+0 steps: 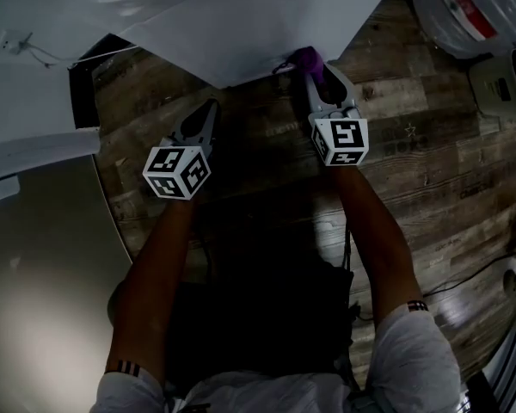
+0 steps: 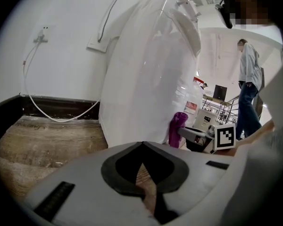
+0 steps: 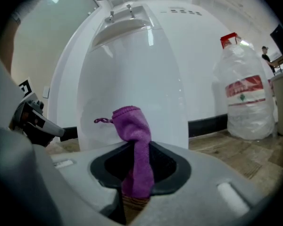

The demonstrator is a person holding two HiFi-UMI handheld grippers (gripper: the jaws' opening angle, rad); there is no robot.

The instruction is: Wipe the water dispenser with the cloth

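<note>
A tall white water dispenser (image 1: pixel 241 24) (image 2: pixel 151 74) (image 3: pixel 132 74) stands against the wall. My right gripper (image 1: pixel 314 71) (image 3: pixel 134 173) is shut on a purple cloth (image 3: pixel 134 140) (image 1: pixel 306 58) (image 2: pixel 177 128), whose bunched top sits close to the dispenser's lower front; contact cannot be told. My left gripper (image 1: pixel 208 110) (image 2: pixel 142 166) hangs shut and holds nothing, a little short of the dispenser's base to the left of the right one.
A large water bottle (image 1: pixel 469 7) (image 3: pixel 245 93) stands on the wooden floor (image 1: pixel 413 162) to the right. A white cable (image 2: pixel 47 112) runs along the wall. A grey appliance top (image 1: pixel 43 256) fills the left. A person (image 2: pixel 250 84) stands farther back.
</note>
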